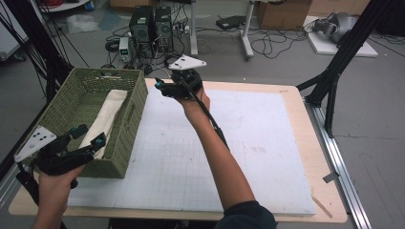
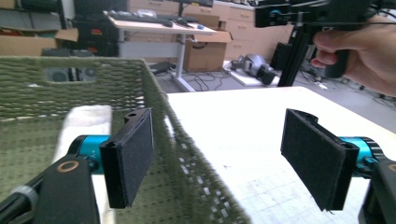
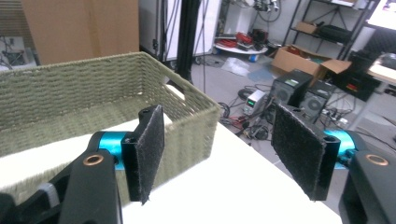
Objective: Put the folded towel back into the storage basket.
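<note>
A green woven basket (image 1: 130,117) stands on the left of the table with a folded white towel (image 1: 108,116) lying in it. My left gripper (image 1: 90,135) hovers at the basket's near right corner, jaws open and empty. In the left gripper view the left gripper (image 2: 219,158) straddles the basket's wall (image 2: 187,158), with the towel (image 2: 88,119) beyond the left pad. My right gripper (image 1: 160,88) is held up over the table's far edge, beside the basket's far right corner. In the right gripper view the right gripper (image 3: 219,149) is open and empty, facing the basket (image 3: 84,88) and towel (image 3: 46,156).
A white gridded mat (image 1: 248,143) covers most of the wooden table (image 1: 325,191). Beyond the far edge, computer towers (image 1: 153,26) and cables lie on the floor. A black frame leg (image 1: 334,81) stands at the right. The person's right hand (image 2: 359,51) shows in the left gripper view.
</note>
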A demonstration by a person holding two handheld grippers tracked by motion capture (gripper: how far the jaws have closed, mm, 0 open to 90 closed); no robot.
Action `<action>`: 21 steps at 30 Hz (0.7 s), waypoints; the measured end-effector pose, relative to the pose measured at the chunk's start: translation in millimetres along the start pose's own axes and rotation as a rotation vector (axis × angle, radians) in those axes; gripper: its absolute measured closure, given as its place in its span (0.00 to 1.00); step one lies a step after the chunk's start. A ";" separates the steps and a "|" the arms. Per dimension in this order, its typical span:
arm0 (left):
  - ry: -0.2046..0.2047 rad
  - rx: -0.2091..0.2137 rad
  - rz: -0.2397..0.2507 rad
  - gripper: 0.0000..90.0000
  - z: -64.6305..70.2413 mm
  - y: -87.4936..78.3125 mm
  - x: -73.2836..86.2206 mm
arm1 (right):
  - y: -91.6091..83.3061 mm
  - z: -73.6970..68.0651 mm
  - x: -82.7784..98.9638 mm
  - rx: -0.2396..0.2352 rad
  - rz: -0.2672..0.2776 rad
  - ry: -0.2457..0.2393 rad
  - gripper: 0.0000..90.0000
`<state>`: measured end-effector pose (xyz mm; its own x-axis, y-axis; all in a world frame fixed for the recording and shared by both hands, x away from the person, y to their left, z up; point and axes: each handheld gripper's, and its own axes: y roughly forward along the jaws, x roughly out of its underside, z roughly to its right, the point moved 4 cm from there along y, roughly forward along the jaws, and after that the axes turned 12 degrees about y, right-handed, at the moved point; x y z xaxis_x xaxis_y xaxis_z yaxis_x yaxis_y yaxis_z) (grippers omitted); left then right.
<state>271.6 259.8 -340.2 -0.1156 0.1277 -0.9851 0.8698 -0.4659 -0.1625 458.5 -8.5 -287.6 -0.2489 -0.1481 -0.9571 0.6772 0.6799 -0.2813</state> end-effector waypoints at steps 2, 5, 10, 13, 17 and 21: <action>0.003 0.021 -0.009 0.25 6.6 7.3 -1.0 | -14.0 7.3 4.8 0.009 0.009 0.020 0.36; -0.001 0.061 0.003 0.24 14.2 14.2 -2.8 | -33.6 16.8 14.4 0.026 0.019 0.029 0.34; 0.021 0.109 0.006 0.25 26.3 24.3 -4.5 | -64.5 29.2 33.1 0.054 0.013 0.034 0.32; 0.041 0.154 0.016 0.25 39.2 34.9 -6.3 | -81.9 36.3 44.3 0.076 0.008 0.031 0.31; 0.062 0.196 0.013 0.25 52.5 46.0 -7.7 | -103.2 46.2 60.2 0.108 -0.001 0.041 0.30; 0.081 0.235 0.010 0.25 66.0 57.4 -7.9 | -122.5 57.8 74.7 0.140 -0.011 0.057 0.30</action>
<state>290.8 174.3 -345.5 -0.0602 0.1877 -0.9804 0.7341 -0.6572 -0.1708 397.0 -144.4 -328.6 -0.2930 -0.1108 -0.9497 0.7630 0.5715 -0.3021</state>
